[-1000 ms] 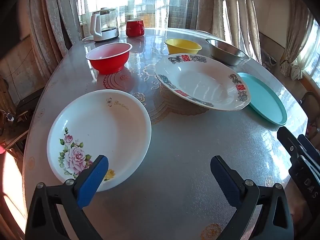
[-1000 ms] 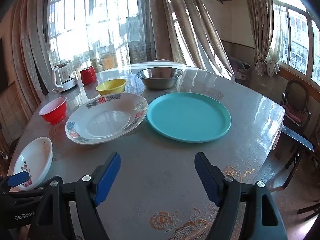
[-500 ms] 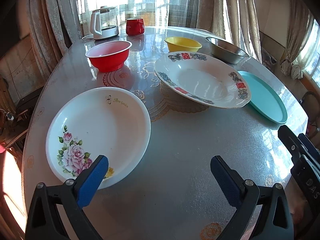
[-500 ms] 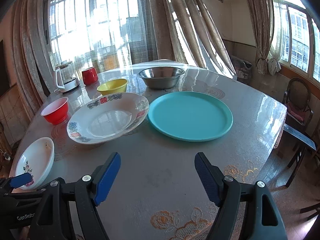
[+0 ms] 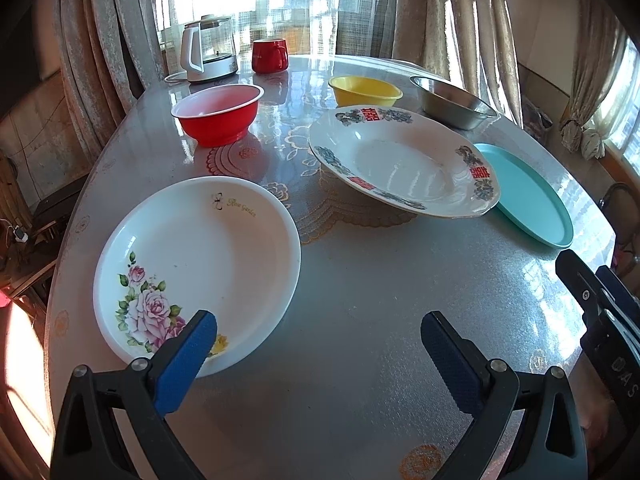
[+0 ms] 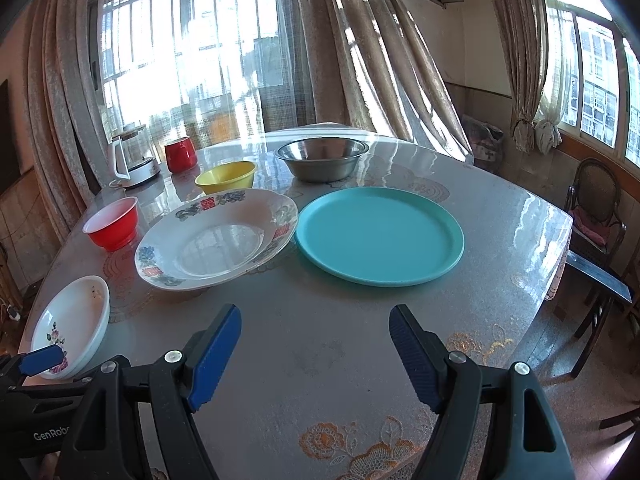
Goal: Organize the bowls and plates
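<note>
My left gripper (image 5: 318, 330) is open and empty above the table's near edge, its left pad over the near rim of a white rose plate (image 5: 192, 264). A large patterned plate (image 5: 400, 164) lies further back, overlapping a teal plate (image 5: 528, 200). A red bowl (image 5: 218, 114), a yellow bowl (image 5: 364, 90) and a steel bowl (image 5: 452, 100) stand behind. My right gripper (image 6: 316, 332) is open and empty, short of the teal plate (image 6: 380, 236) and the patterned plate (image 6: 216, 240). The rose plate (image 6: 72, 320) lies at its left.
A glass kettle (image 5: 206, 54) and a red mug (image 5: 270, 56) stand at the round table's far edge by the curtains. Wooden chairs (image 6: 596, 216) stand off the right side. The right gripper's body (image 5: 600, 304) shows at the right of the left wrist view.
Both grippers have drawn slightly back and up, so the dishes sit a little further off. Jaws stay open. Nothing on the table has moved.
</note>
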The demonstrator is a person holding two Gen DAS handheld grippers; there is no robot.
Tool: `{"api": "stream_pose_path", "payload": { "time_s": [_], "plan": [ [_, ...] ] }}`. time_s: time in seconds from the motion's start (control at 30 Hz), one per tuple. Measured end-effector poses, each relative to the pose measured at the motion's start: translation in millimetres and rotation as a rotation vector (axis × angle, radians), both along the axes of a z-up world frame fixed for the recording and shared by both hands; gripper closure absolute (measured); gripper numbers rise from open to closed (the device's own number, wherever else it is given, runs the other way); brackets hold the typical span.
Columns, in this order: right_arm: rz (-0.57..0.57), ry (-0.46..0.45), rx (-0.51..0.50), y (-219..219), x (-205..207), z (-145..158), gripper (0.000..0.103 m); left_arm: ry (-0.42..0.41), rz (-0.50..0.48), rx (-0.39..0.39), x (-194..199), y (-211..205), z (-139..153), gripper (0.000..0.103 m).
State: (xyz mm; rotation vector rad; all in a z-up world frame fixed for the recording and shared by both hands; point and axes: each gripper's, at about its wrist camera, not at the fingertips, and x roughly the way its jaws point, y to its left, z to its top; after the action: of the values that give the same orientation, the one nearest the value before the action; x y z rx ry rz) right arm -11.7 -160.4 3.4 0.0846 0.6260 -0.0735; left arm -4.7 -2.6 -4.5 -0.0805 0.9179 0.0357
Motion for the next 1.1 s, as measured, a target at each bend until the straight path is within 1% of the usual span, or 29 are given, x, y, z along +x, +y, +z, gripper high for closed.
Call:
{"api": "stream_pose_path", "payload": {
  "time_s": [0.17, 0.27, 0.37, 0.5, 0.53, 0.63, 0.8, 0.97, 1.1],
  "plan": [
    [-0.004, -0.001, 0.000, -1.4, 0.0, 0.2, 0.025, 0.009, -0.001, 0.002, -0.1, -0.8, -1.9, 0.000],
    [-0.012, -0.008, -0.018, -1.7, -0.1, 1.2, 0.025, 0.009, -0.002, 0.004, -0.3, -0.9, -1.8, 0.000],
    [-0.027, -0.030, -0.042, -1.9, -1.6, 3.2, 0.024, 0.003, -0.001, 0.002, -0.8, -0.6, -0.5, 0.000],
    [-0.004, -0.071, -0.065, -0.1, -5.0, 4.5, 0.022, 0.002, 0.001, 0.009, -1.6, -1.2, -0.6, 0.000],
    [-0.004, -0.077, -0.079, 1.0, -5.6, 4.7, 0.020, 0.004, 0.001, 0.008, -1.7, -1.4, -1.0, 0.000],
    [-0.003, -0.088, -0.095, 2.4, -6.9, 4.4, 0.020, 0.007, 0.001, 0.007, -2.2, -1.3, -2.1, 0.000],
    [0.007, -0.076, -0.071, -1.2, -6.2, 2.8, 0.019, 0.009, 0.005, 0.006, -2.8, -0.7, -3.0, 0.000],
    [0.028, -0.056, -0.022, -3.2, -6.1, 0.4, 0.019, 0.014, 0.008, 0.005, -2.8, -1.0, -3.8, 0.000],
    [0.045, -0.047, -0.013, -1.3, -7.1, -1.4, 0.019, 0.014, 0.003, 0.006, -3.1, -1.8, -4.3, 0.000]
  ]
}}
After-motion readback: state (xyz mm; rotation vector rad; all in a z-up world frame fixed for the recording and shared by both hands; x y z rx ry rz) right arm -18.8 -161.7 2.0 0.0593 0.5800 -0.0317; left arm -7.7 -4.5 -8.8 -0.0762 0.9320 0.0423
